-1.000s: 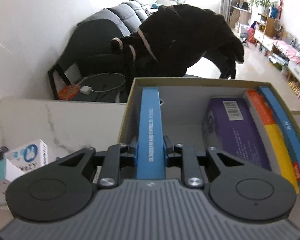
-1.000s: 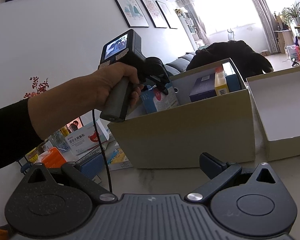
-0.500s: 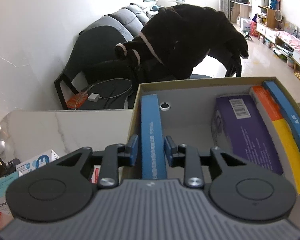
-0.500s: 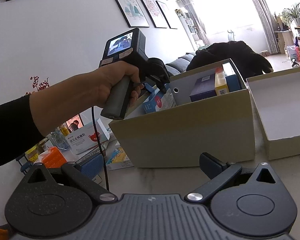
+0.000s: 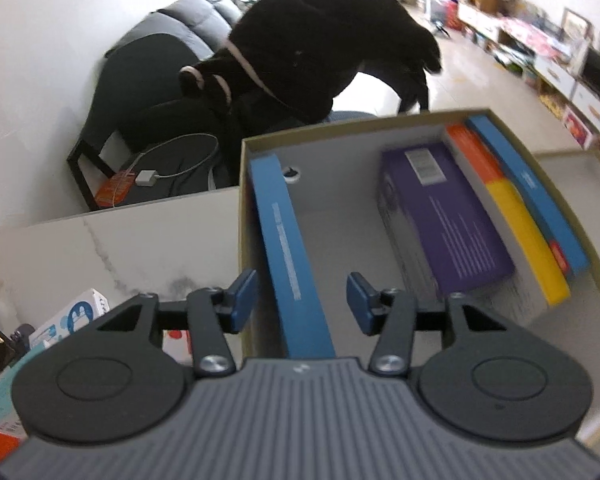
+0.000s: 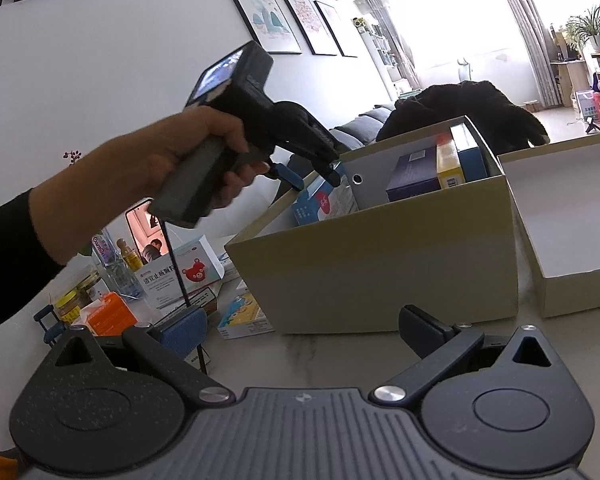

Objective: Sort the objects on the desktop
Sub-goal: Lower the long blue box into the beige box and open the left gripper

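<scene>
Left wrist view: blue box (image 5: 288, 248) released into the cardboard box (image 5: 242, 216).
Left gripper (image 5: 300, 294) jaws, clamped a second ago, are opening off it (right gripper (image 6: 300, 330) gapes empty); next item awaits.

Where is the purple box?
In the left wrist view, the purple box lies inside the cardboard box, right of middle, beside the orange-and-yellow box.

white carton (image 6: 162, 280) with chinese print, too blurred to read
</scene>
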`<state>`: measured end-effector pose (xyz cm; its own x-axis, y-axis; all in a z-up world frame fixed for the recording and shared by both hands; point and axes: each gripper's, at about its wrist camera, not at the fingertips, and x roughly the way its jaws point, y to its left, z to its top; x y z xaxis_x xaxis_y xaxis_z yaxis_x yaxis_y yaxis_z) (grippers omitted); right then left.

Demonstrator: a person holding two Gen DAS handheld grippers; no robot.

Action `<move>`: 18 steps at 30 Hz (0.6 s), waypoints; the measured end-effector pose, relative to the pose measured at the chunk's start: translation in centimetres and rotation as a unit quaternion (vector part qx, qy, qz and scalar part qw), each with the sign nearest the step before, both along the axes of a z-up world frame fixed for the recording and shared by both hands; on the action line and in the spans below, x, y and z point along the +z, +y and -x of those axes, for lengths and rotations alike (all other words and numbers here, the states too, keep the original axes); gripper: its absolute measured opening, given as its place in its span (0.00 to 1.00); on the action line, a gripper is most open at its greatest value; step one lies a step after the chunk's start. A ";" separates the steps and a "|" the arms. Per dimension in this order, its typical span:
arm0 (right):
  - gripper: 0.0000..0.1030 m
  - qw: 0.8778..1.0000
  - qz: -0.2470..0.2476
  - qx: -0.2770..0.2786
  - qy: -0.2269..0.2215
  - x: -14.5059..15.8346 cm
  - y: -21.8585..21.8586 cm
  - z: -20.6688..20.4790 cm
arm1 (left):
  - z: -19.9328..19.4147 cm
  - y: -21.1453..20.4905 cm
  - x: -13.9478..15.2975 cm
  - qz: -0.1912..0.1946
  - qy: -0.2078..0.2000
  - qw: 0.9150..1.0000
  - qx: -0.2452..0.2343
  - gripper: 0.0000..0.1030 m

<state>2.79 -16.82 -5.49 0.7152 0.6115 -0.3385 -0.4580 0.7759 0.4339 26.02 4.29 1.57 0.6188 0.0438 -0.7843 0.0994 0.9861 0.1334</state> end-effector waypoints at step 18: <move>1.00 1.000 -0.003 0.009 -0.001 -0.1 0.1 0.0 | 4.4 -1.8 0.9 -0.072 -0.028 0.976 -0.205 0.28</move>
